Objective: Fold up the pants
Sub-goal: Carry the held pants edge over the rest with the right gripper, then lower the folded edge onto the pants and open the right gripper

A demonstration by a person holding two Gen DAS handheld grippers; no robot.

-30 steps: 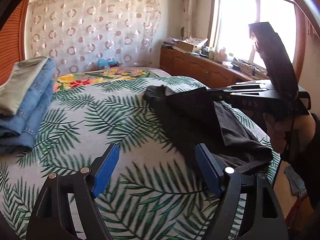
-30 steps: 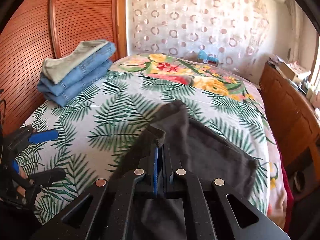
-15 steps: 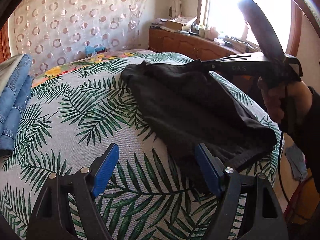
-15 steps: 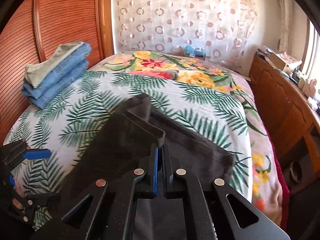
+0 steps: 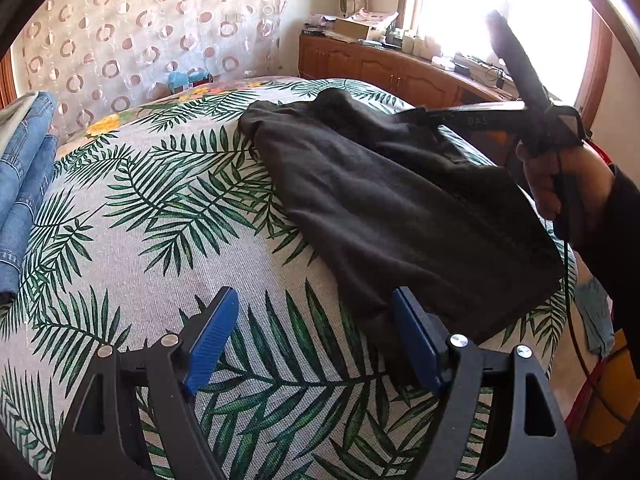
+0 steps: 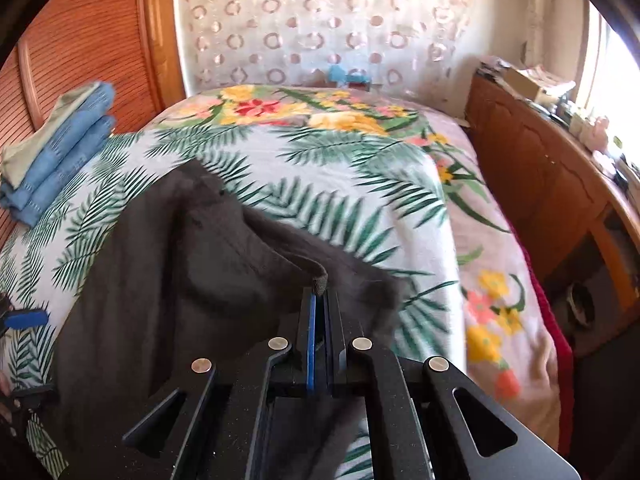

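The dark grey pants (image 5: 400,200) lie on the bed (image 5: 160,208), whose cover is printed with green palm leaves, and every place here is given from that bed. The garment spreads over the near part of the mattress, toward the side where the wooden cabinet (image 6: 540,184) runs along the bed's edge. The right gripper (image 6: 318,292) is clenched on a folded edge of the pants, its blue pads pressed together with a small tuft of cloth pinched at the tips, and it lifts that edge a little above the rest of the fabric, which drapes away from it onto the bed. In the left wrist view a hand (image 5: 560,184) in a dark sleeve grips that tool's handle above the bed's window side. The left gripper (image 5: 316,344) is released, its blue pads (image 5: 208,344) spread wide over the bed's near edge; one pad sits above bare leaf print, the other just at the hem of the pants, with no cloth squeezed between them. At the bed's far corner by the slatted wooden wall lies a stack of folded jeans (image 6: 60,152).
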